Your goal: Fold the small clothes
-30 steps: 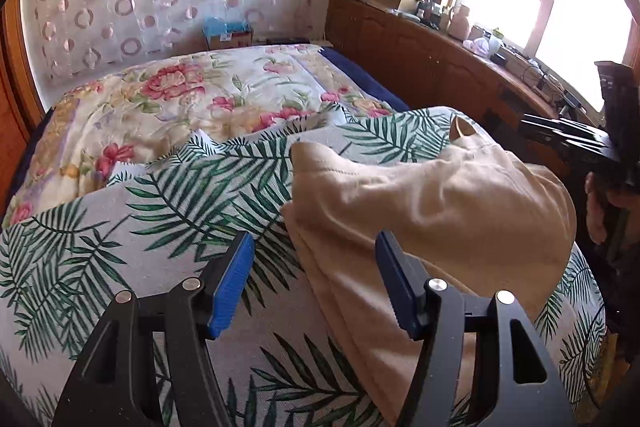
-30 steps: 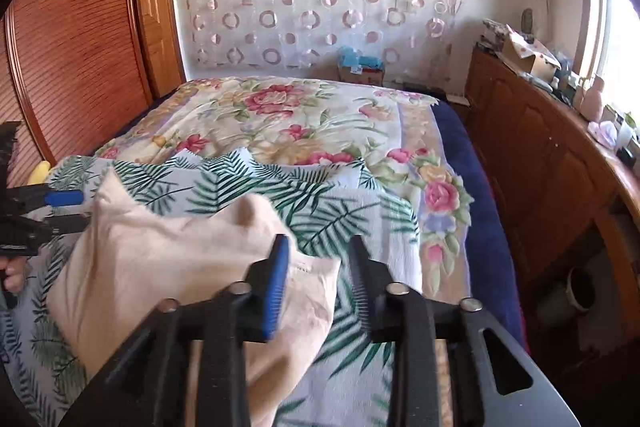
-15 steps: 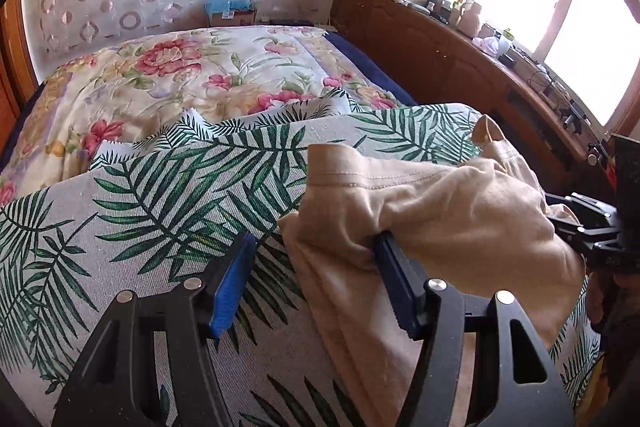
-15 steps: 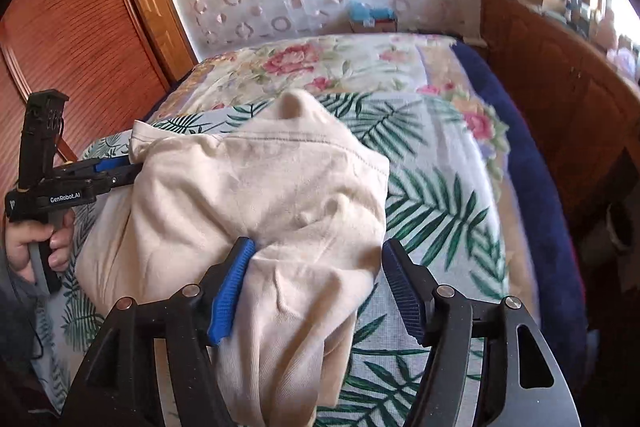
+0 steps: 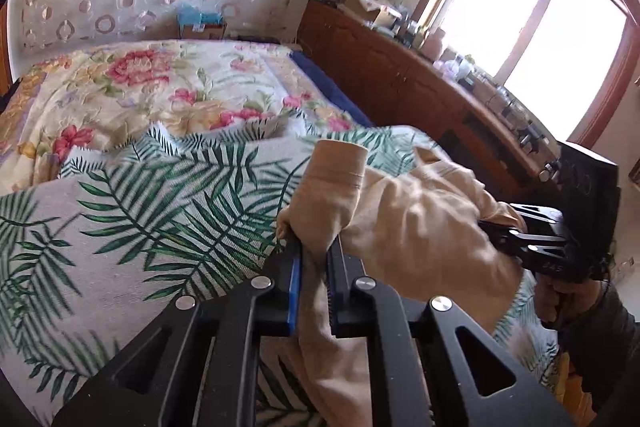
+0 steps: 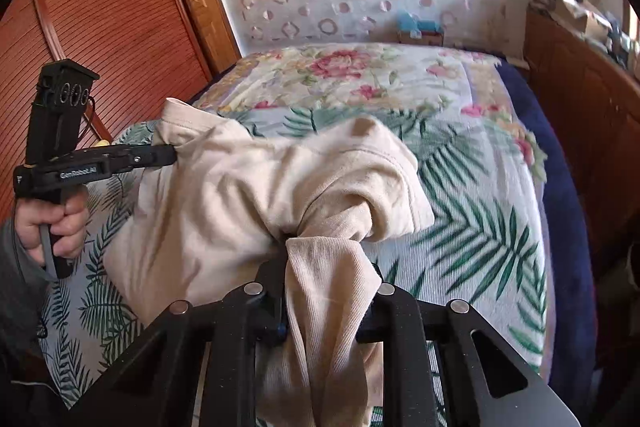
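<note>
Left wrist view, soft beige garment (image 5: pixel 420 227) bunched, left gripper (image 5: pixel 314 247) pinching

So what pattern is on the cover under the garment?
Green palm fronds on a pale cover, clearest in the left wrist view.

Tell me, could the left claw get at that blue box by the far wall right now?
Probably not. The left claw has just closed on the beige garment, with the right claw clamped on it too, and the blue box sits beyond the whole bed, by the far wall.
</note>
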`<state>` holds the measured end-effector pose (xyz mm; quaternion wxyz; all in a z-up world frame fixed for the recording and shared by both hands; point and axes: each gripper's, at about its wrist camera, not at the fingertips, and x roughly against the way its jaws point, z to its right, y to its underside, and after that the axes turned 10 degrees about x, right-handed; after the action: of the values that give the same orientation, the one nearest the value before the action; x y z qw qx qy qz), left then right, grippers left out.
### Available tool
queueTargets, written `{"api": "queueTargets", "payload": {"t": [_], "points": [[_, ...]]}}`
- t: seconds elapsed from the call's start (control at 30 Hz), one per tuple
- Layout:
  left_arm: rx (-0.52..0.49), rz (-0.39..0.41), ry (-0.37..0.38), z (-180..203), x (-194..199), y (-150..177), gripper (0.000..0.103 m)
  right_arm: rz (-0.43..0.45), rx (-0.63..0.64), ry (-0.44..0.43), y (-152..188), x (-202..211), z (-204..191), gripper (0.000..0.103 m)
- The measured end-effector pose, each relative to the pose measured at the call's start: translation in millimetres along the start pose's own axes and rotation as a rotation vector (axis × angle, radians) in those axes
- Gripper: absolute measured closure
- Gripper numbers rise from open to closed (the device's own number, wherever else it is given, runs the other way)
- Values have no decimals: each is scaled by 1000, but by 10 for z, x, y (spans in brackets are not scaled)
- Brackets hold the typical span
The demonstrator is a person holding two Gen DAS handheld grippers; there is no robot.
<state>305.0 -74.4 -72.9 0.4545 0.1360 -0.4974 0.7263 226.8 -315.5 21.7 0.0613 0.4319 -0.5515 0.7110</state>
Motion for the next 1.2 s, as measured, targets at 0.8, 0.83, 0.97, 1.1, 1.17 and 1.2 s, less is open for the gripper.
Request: {"api": "queueTargets", "payload": {"t": [0.8, 0.83, 0.97, 1.1, 1.17, 1.2], "points": [[418, 407, -361, -1684, 1996, 868, 92, 121, 720, -228, -2043, -1820, -2364, 83], [440, 410, -367, -1738, 2002, 917, 92, 117, 746, -239, -2120, -1964, -2389, 83], [505, 401, -393, -1886, 1966, 1028, 92, 91, 809, -258, -2323, -2462, -2553, 83], [507, 432, -414, -1891, 1993, 1067, 92, 89, 813, -283, -2480, -2693, -2623, 83], [513, 441, -418, -1980, 2048, 1095, 92, 89, 803, -291, -2526, -2751, -2612, 83], [511, 446, -427, -1995, 2054, 1100, 92, 89, 795, -292, -2510, -2758, -2592, 83]]}}
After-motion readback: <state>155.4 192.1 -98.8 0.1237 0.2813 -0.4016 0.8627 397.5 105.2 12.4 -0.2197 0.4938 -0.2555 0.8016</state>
